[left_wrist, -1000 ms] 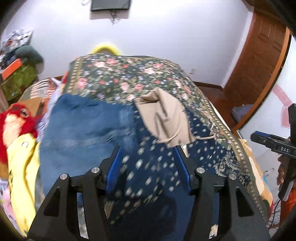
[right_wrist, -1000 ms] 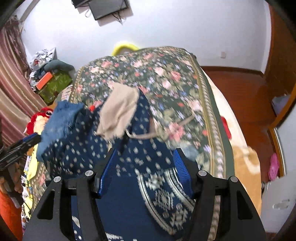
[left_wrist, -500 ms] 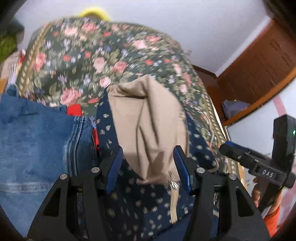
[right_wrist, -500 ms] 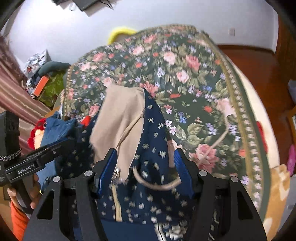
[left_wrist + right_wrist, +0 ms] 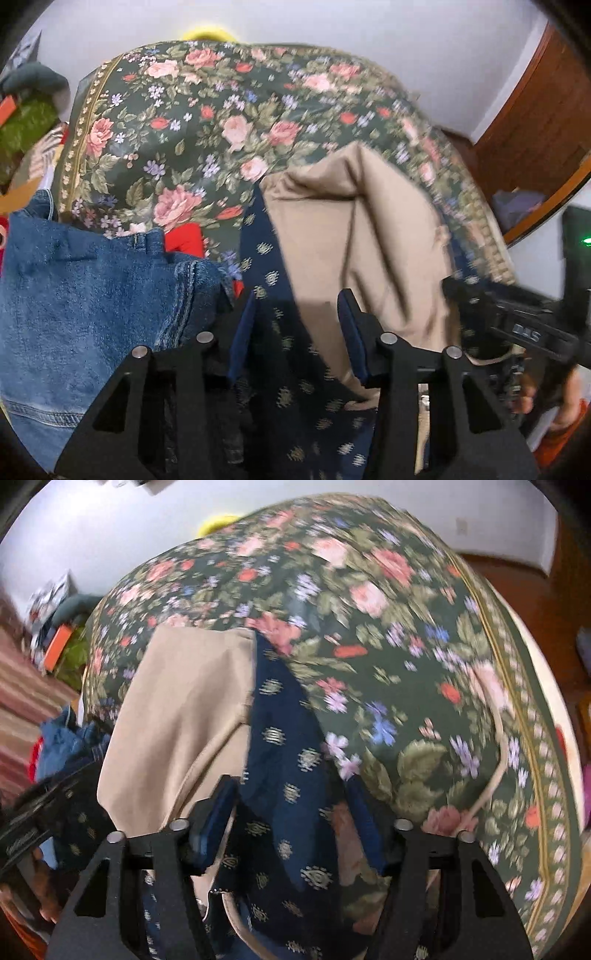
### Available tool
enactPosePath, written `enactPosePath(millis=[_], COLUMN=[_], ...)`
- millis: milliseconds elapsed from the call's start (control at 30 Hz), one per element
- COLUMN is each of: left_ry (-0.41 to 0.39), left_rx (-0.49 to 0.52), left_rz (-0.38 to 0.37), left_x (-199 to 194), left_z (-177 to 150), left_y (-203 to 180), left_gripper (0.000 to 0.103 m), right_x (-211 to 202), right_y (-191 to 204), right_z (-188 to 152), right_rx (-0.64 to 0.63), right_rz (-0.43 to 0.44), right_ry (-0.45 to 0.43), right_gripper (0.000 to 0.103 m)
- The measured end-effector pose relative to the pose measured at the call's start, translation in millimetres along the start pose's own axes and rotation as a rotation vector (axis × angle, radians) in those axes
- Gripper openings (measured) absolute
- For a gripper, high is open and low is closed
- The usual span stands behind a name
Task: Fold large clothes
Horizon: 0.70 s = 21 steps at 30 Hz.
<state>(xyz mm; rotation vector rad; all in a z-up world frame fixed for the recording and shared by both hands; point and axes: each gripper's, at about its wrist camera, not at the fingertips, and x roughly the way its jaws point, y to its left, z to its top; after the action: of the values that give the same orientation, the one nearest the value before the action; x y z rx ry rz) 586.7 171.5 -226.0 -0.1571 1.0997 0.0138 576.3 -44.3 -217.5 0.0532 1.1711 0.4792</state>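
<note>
I see jeans (image 5: pixel 85 302) at nine o'clock of my left gripper (image 5: pixel 298 332) and something red (image 5: pixel 184 238) at eleven; the floral bedspread (image 5: pixel 207 122) lies beyond. The navy patterned garment (image 5: pixel 291 775) with its beige lining (image 5: pixel 369 240) lies between both grippers. The right gripper (image 5: pixel 291 823) and the left have just been closing, still part-spread over cloth. Both sit closer to the fabric than a second ago

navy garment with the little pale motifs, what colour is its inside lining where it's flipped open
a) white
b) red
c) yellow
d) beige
d, the navy garment is turned back to show a plain beige lining lying on the flowered bedspread, seen from both wrist views.
</note>
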Motion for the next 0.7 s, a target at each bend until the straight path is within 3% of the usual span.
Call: enactPosePath(millis=[67, 100, 200, 367, 700], left_ry=[0.015, 0.018, 0.001, -0.056, -0.185], left_rx=[0.02, 0.045, 0.134, 0.111, 0.072], left_rz=[0.035, 0.056, 0.129, 0.082, -0.119], left_x=[8.1, 11.1, 15.7, -6.8, -119.1], left_z=[-1.3, -2.6, -9.9, -12.6, -31.2], left_y=[-4.8, -8.8, -15.8, -8.6, -18.5], left_gripper=[0.046, 0.042, 0.003, 0.002, 0.001], right_x=[-1.7, -3.7, -7.6, -32.7, -116.1], right_y=[5.7, 8.0, 9.5, 8.9, 30.8], right_z=[-0.3, -1.6, -4.1, -7.0, -28.3], right_rx=[-0.05, -0.065, -0.095, -0.102, -0.161], right_rz=[-0.005, -0.012, -0.028, 0.012, 0.076], right_ry=[-0.006, -0.007, -0.013, -0.063, -0.158], right_gripper=[0.025, 0.021, 0.011, 0.009, 0.009])
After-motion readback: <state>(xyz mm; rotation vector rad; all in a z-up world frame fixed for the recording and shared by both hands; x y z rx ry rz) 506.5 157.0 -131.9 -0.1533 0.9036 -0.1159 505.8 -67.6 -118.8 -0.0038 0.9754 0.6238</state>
